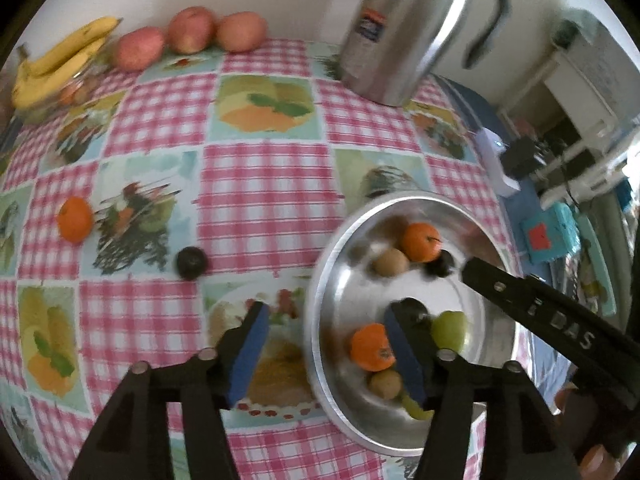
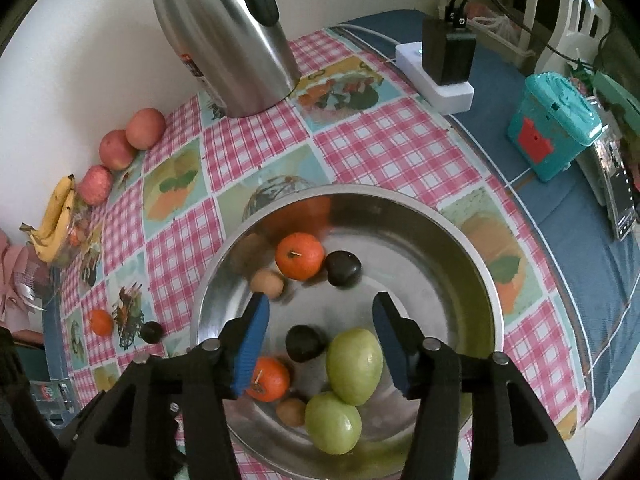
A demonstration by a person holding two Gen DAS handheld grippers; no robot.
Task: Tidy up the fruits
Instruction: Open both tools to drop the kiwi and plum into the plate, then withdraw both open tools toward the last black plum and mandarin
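Both grippers hang above the steel bowl (image 2: pixel 476 280) with their jaws spread and nothing between the pads, so the step in hand looks like letting fruit go into the bowl and turning to what is left on the bench (image 1: pixel 264 184). The right gripper (image 2: pixel 320 336) sits over the bowl's middle; below it lie a dark plum (image 2: pixel 306 343), two green fruits (image 2: pixel 354 366), a tangerine (image 2: pixel 267 379) and a small brown fruit (image 2: pixel 291 411), with another tangerine (image 2: pixel 299 256), plum and brown fruit toward the bowl's far wall. The left gripper (image 1: pixel 328 352) straddles the bowl's left rim, one jaw outside it and one inside. Still out on the checked cloth, well left of the bowl, are a loose tangerine (image 1: pixel 75 219) and a dark plum (image 1: pixel 192 263); the plum lies nearer the bowl. To do this well, I would lift the left gripper clear of the rim before swinging away (a knock could shift the bowl and roll the fruit), keep the jaws wide, and come down over the plum so the pads close across its widest part. The apples (image 1: pixel 191 30) and bananas (image 1: pixel 60 60) far beyond the bowl, by the wall, seem already set apart.
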